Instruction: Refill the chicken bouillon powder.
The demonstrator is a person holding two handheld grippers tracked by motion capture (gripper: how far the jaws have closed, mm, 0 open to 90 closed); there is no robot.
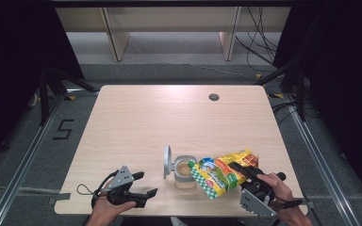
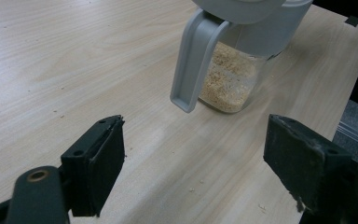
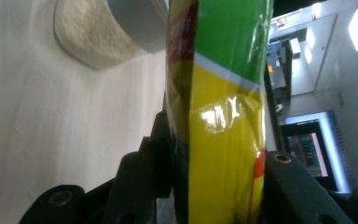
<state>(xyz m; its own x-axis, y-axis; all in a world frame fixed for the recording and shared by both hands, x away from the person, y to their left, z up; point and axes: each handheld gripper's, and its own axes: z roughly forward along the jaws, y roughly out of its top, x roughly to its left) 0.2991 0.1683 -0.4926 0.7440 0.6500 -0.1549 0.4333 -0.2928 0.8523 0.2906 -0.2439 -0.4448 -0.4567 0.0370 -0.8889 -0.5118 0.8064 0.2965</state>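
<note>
A clear jar (image 1: pixel 185 173) partly filled with pale crumbs stands near the table's front edge, its grey flip lid (image 1: pixel 168 161) standing open on the left. A yellow and green snack bag (image 1: pixel 217 175) lies tilted with its mouth over the jar's rim. My right gripper (image 1: pixel 240 170) is shut on the bag's right end; in the right gripper view the bag (image 3: pixel 219 116) is pinched between the jaws, with the jar (image 3: pixel 98 37) beyond. My left gripper (image 1: pixel 148 182) rests open at the front left. In the left gripper view the left gripper (image 2: pixel 196 163) faces the jar (image 2: pixel 228 79) with nothing between its jaws.
The wooden table (image 1: pixel 169 117) has a round cable hole (image 1: pixel 213 97) at the back right. Small crumbs (image 2: pixel 193 189) lie scattered on the wood near the jar. The table's front edge runs just below both hands.
</note>
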